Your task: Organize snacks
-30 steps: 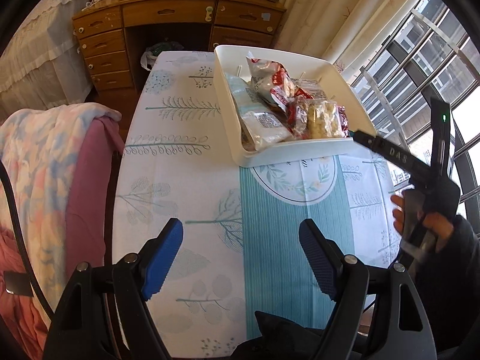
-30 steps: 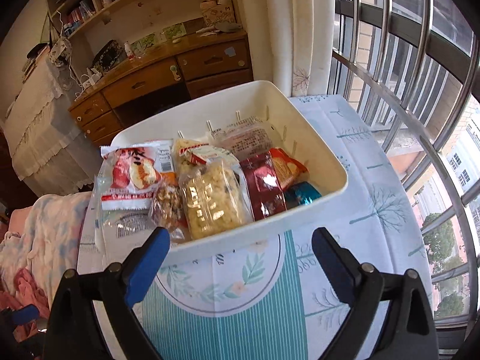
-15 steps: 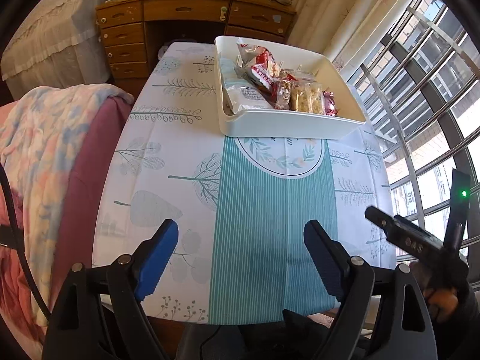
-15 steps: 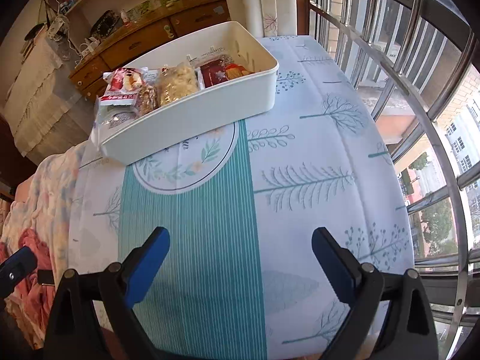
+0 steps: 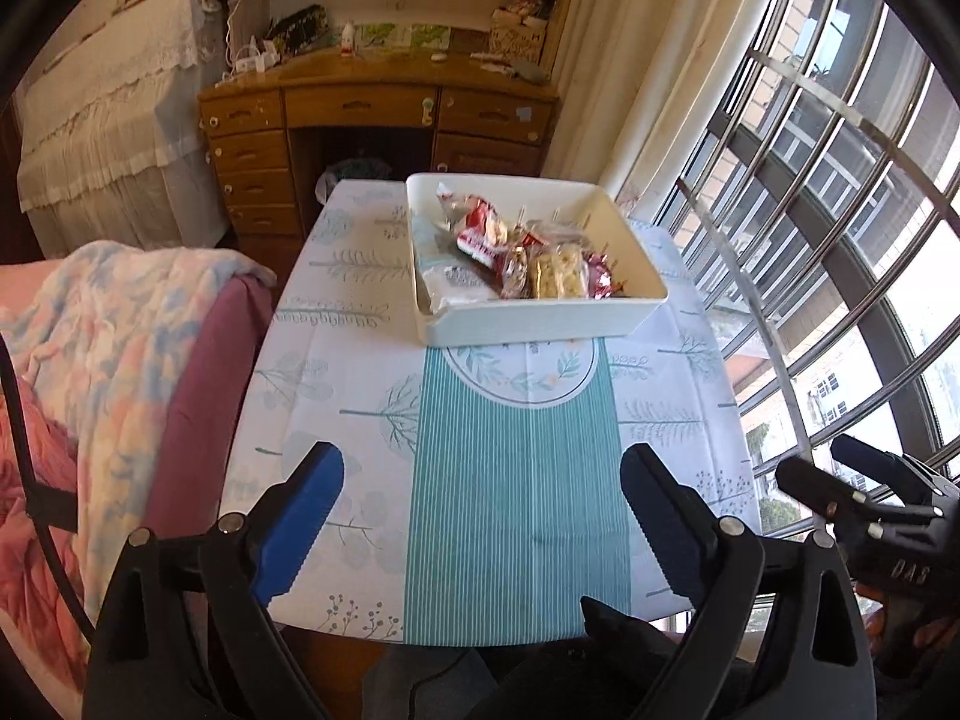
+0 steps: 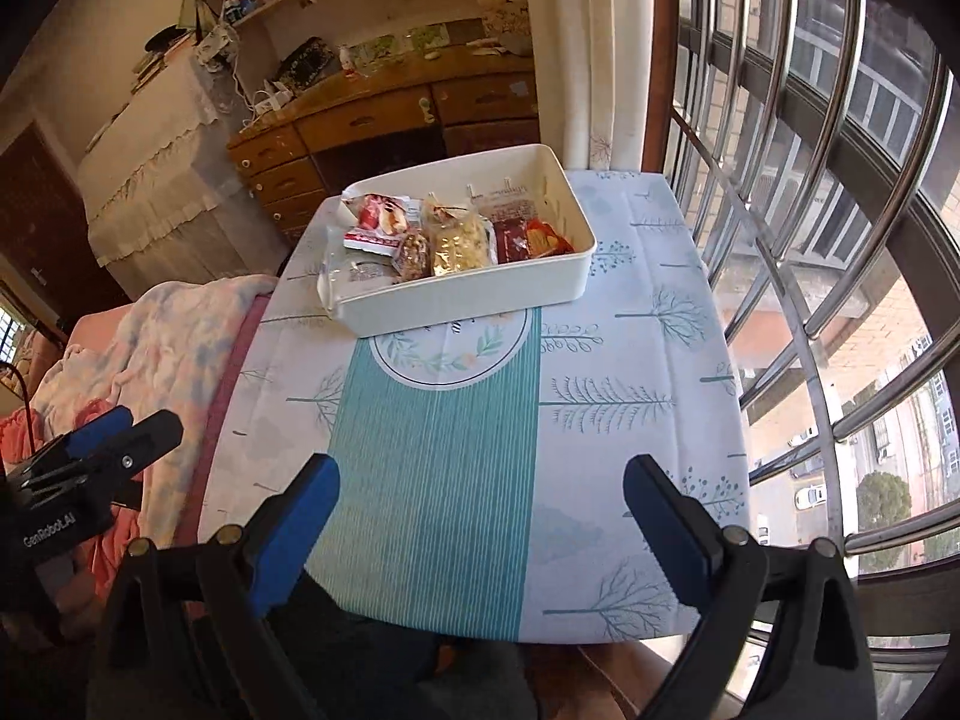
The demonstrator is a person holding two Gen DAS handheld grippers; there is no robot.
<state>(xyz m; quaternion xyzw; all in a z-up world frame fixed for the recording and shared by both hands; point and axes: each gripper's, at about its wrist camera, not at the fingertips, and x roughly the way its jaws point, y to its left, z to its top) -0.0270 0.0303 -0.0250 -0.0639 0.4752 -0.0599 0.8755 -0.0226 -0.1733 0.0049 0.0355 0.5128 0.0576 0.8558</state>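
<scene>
A white bin [image 5: 540,324] [image 6: 468,300] stands at the far end of the table and holds several snack packets [image 5: 528,258] [image 6: 444,240] in a row: red, clear and silver ones. My left gripper [image 5: 480,516] hangs high over the table's near edge, its jaws opening with nothing between them. My right gripper [image 6: 480,522] is likewise wide open and empty above the near edge. Each gripper shows at the edge of the other's view: the right gripper [image 5: 864,498] at the right, the left gripper [image 6: 90,444] at the left.
The table [image 5: 360,372] wears a cloth with a teal stripe and tree prints. A chair draped in a pink and blue blanket [image 5: 108,324] stands on its left. Barred windows [image 5: 840,210] curve along the right. A wooden desk [image 5: 372,114] stands behind.
Both grippers have drawn back from the bin and risen, so the whole table now shows. The left jaws stand wider than before.
</scene>
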